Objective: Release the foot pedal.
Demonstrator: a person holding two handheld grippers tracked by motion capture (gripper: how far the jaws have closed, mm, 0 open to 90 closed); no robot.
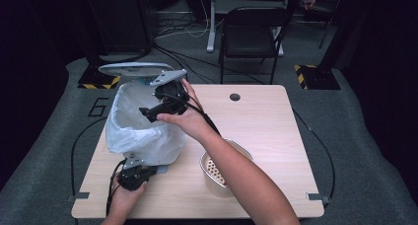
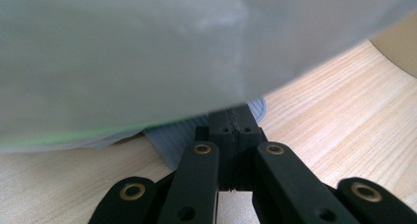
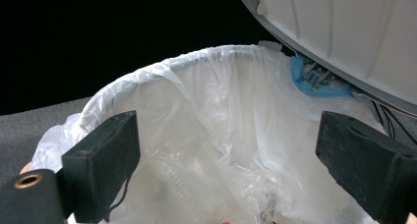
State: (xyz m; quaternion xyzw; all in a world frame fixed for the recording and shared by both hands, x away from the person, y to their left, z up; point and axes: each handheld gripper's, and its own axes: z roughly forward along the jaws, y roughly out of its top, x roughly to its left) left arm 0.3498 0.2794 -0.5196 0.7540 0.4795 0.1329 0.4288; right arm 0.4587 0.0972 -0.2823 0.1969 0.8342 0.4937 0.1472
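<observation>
A small bin lined with a white plastic bag stands on the left of the wooden table, its pale lid swung up at the back. My right gripper hangs over the bin's mouth, tilted down into it. Its jaws are open with nothing between them, and the bag's crinkled inside lies below. My left gripper is low at the bin's front foot. It is shut, its tips resting on a grey ribbed pedal under the bag's bulge.
A metal bowl with a perforated inside sits just right of the bin, under my right forearm. A round hole marks the table's far edge. A black chair and cables stand on the floor beyond. The lid's underside looms close on the right.
</observation>
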